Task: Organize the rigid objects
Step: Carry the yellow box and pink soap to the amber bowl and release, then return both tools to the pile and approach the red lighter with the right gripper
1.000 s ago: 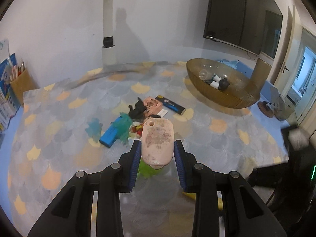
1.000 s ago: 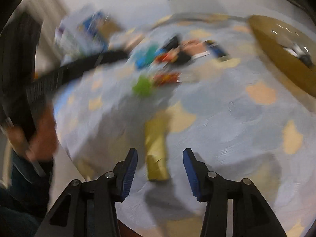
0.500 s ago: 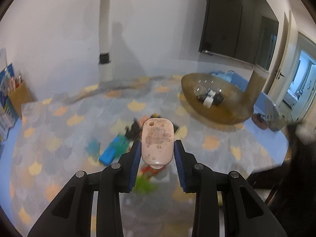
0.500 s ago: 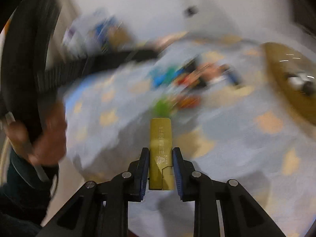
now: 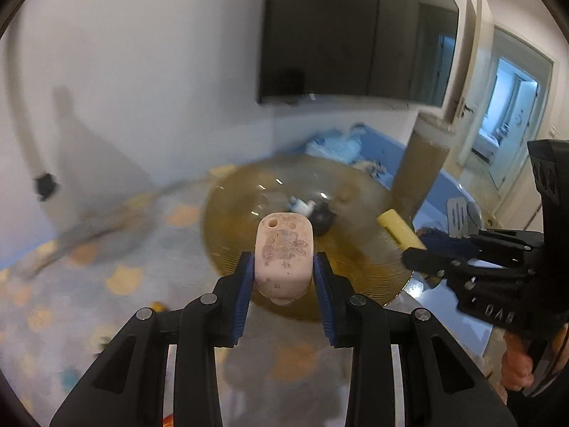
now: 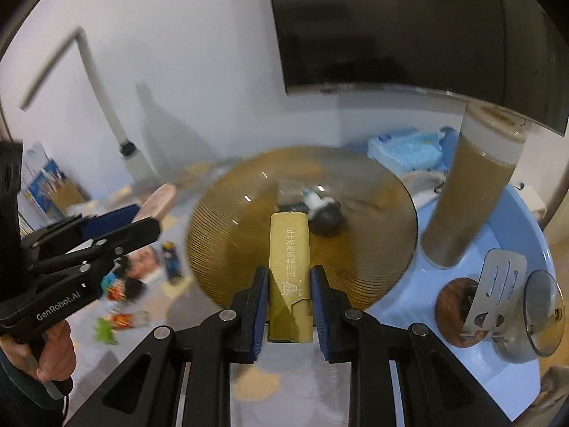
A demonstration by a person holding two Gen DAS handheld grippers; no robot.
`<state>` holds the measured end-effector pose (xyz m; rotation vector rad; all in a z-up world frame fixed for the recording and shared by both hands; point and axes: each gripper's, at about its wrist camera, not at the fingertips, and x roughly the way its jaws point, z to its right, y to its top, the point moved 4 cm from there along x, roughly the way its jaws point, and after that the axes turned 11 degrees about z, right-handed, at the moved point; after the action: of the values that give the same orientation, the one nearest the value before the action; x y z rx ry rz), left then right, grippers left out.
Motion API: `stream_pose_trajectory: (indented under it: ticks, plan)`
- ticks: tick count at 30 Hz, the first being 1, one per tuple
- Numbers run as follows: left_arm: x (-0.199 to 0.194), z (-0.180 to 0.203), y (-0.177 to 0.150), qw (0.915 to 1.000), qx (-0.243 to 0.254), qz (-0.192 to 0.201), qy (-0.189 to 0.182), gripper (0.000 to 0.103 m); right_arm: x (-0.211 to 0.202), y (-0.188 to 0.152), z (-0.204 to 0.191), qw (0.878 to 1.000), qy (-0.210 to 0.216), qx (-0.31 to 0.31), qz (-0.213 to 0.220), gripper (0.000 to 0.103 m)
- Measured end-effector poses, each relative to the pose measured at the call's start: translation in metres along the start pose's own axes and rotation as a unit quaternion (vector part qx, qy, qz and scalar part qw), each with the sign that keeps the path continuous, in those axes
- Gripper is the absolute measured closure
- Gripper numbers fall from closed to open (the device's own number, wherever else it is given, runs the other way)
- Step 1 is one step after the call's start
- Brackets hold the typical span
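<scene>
Between the blue pads of the left gripper (image 5: 283,272) sits a pink rounded case (image 5: 283,256), clamped on both sides and held above the near rim of the amber bowl (image 5: 359,249); the right gripper (image 6: 290,299) is closed on a gold rectangular box (image 6: 290,267), likewise held over the bowl's near edge; inside the bowl lie a black object (image 6: 327,222) and a small white piece (image 6: 314,199); loose toys (image 6: 121,295) remain on the patterned mat (image 5: 117,277) to the left; a tall cylinder (image 6: 469,192) stands just right of the bowl.
</scene>
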<state>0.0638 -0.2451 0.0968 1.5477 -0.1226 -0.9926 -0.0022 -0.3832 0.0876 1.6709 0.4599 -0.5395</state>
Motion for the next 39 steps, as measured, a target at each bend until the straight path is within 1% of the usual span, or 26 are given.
stream_pose_trajectory:
  ticks: [2, 4, 7, 8, 9, 10, 11, 13, 14, 15, 16, 17, 18, 20, 22, 24, 27, 29, 31, 33, 34, 37, 38, 39]
  plan:
    - [0.016, 0.006, -0.006, 0.9998, 0.001, -0.018, -0.004, 0.073, 0.014, -0.004, 0.002, 1.0, -0.005, -0.008, -0.017, 0.08]
    - [0.025, 0.01, -0.011, 0.9995, 0.002, -0.031, -0.006, 0.073, 0.026, -0.005, 0.006, 0.999, -0.008, -0.011, -0.033, 0.08]
    - [0.031, 0.015, -0.014, 0.9992, 0.012, -0.039, -0.002, 0.071, 0.031, -0.008, 0.016, 0.999, -0.005, -0.004, -0.053, 0.08]
    - [0.03, 0.016, -0.014, 0.9991, 0.017, -0.039, 0.0, 0.056, 0.033, -0.008, 0.018, 0.998, -0.004, 0.006, -0.057, 0.079]
    - [0.027, 0.017, -0.014, 0.999, 0.022, -0.039, 0.003, 0.045, 0.036, -0.007, 0.022, 0.998, -0.006, 0.012, -0.058, 0.076]
    - [0.021, 0.016, -0.013, 0.9992, 0.02, -0.034, 0.006, 0.025, 0.037, -0.006, 0.026, 0.998, -0.012, 0.015, -0.058, 0.076]
    - [0.015, 0.012, -0.012, 0.9995, 0.016, -0.025, 0.006, 0.023, 0.034, -0.004, 0.028, 0.998, -0.02, 0.016, -0.054, 0.076]
    - [-0.001, 0.003, -0.009, 0.9998, 0.008, -0.014, 0.012, 0.023, 0.02, 0.002, 0.033, 0.999, -0.036, 0.017, -0.029, 0.074]
    - [-0.012, -0.003, -0.008, 0.9999, 0.002, -0.008, 0.015, 0.023, 0.013, 0.005, 0.034, 0.999, -0.038, 0.021, -0.02, 0.072]
    - [-0.024, -0.009, -0.008, 0.9998, -0.005, 0.0, 0.018, 0.023, 0.006, 0.008, 0.036, 0.999, -0.034, 0.028, -0.012, 0.067]
    - [-0.034, -0.015, -0.007, 0.9996, -0.012, 0.007, 0.023, 0.023, -0.002, 0.01, 0.037, 0.999, -0.027, 0.035, -0.004, 0.059]
    - [-0.048, -0.024, -0.007, 0.9992, -0.021, 0.015, 0.031, 0.023, -0.01, 0.011, 0.036, 0.999, -0.021, 0.04, 0.005, 0.054]
    - [-0.059, -0.031, -0.008, 0.9986, -0.03, 0.022, 0.039, 0.023, -0.015, 0.012, 0.035, 0.999, -0.018, 0.043, 0.012, 0.044]
    - [-0.086, -0.048, -0.009, 0.9962, -0.054, 0.036, 0.059, 0.023, -0.027, 0.013, 0.026, 0.999, -0.007, 0.044, 0.024, 0.042]
    - [-0.112, -0.065, -0.015, 0.9927, -0.076, 0.053, 0.077, 0.023, -0.039, 0.013, 0.008, 0.999, 0.016, 0.034, 0.036, 0.042]
    - [-0.139, -0.082, -0.026, 0.9883, -0.099, 0.068, 0.094, 0.023, -0.047, 0.009, -0.015, 0.998, 0.044, 0.023, 0.045, 0.042]
    - [-0.169, -0.106, -0.054, 0.9816, -0.132, 0.072, 0.119, 0.023, -0.05, -0.007, -0.051, 0.994, 0.087, 0.024, 0.057, 0.042]
    - [-0.182, -0.123, -0.081, 0.9751, -0.155, 0.067, 0.144, 0.023, -0.04, -0.027, -0.078, 0.992, 0.115, 0.023, 0.047, 0.042]
    - [-0.188, -0.14, -0.111, 0.9682, -0.178, 0.052, 0.168, 0.023, -0.024, -0.05, -0.103, 0.992, 0.12, 0.003, 0.028, 0.042]
    - [-0.188, -0.158, -0.142, 0.9595, -0.199, 0.034, 0.196, 0.023, -0.003, -0.076, -0.125, 0.992, 0.126, -0.015, 0.011, 0.042]
    - [-0.187, -0.169, -0.159, 0.9538, -0.216, 0.024, 0.207, 0.023, 0.009, -0.089, -0.136, 0.991, 0.127, -0.029, 0.004, 0.042]
    - [-0.181, -0.187, -0.186, 0.9444, -0.249, 0.006, 0.215, 0.023, 0.037, -0.117, -0.152, 0.992, 0.1, -0.071, -0.018, 0.042]
    - [-0.179, -0.191, -0.193, 0.9421, -0.257, 0.0, 0.215, 0.023, 0.046, -0.122, -0.157, 0.992, 0.088, -0.081, -0.039, 0.042]
    - [-0.176, -0.194, -0.198, 0.9406, -0.263, -0.003, 0.214, 0.023, 0.047, -0.123, -0.156, 0.992, 0.083, -0.089, -0.041, 0.042]
